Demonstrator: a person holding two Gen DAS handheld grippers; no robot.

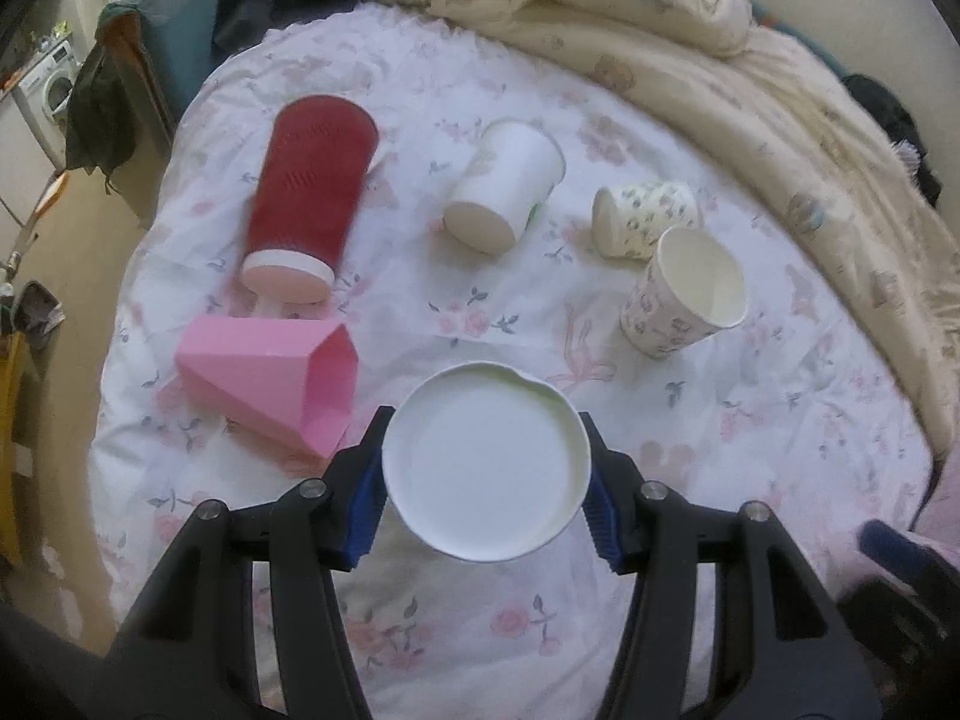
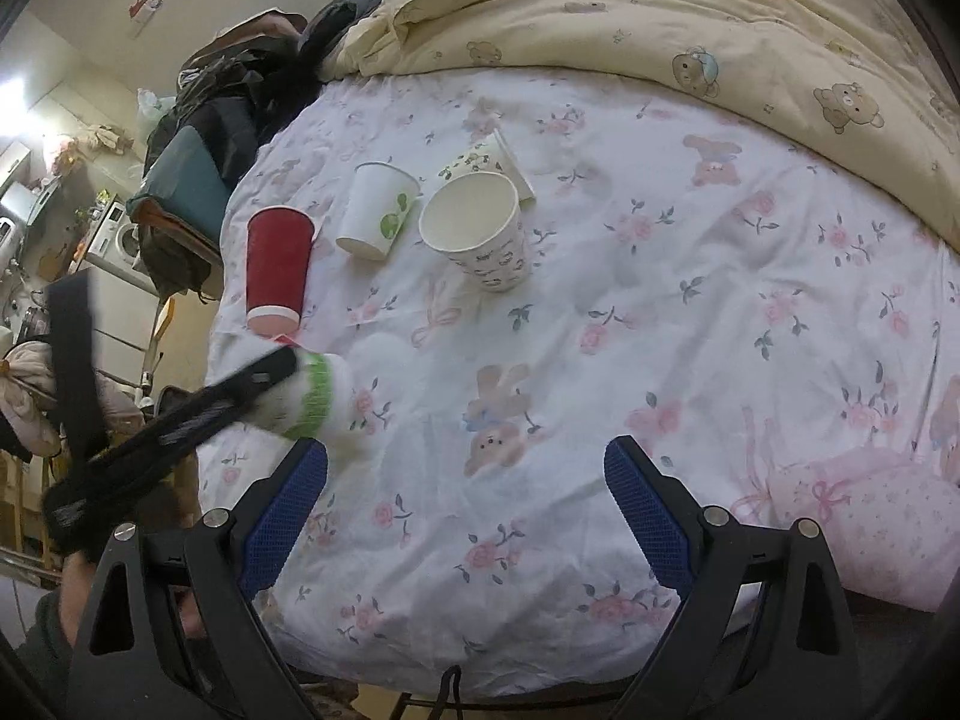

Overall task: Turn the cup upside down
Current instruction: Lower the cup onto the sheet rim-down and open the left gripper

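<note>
My left gripper (image 1: 486,480) is shut on a white paper cup (image 1: 486,468), held above the bed with its flat bottom facing the camera. In the right wrist view the same cup (image 2: 318,402) is blurred, white with a green band, tilted on its side in the left gripper's black fingers (image 2: 252,384). My right gripper (image 2: 465,510) is open and empty over the near part of the floral bedsheet (image 2: 660,300).
On the sheet stand a red cup upside down (image 1: 309,198), a white cup upside down (image 1: 504,186), a patterned cup upright (image 1: 690,294), another patterned cup on its side (image 1: 645,216), and a pink angular cup on its side (image 1: 270,378). A cream quilt (image 1: 720,60) lies behind.
</note>
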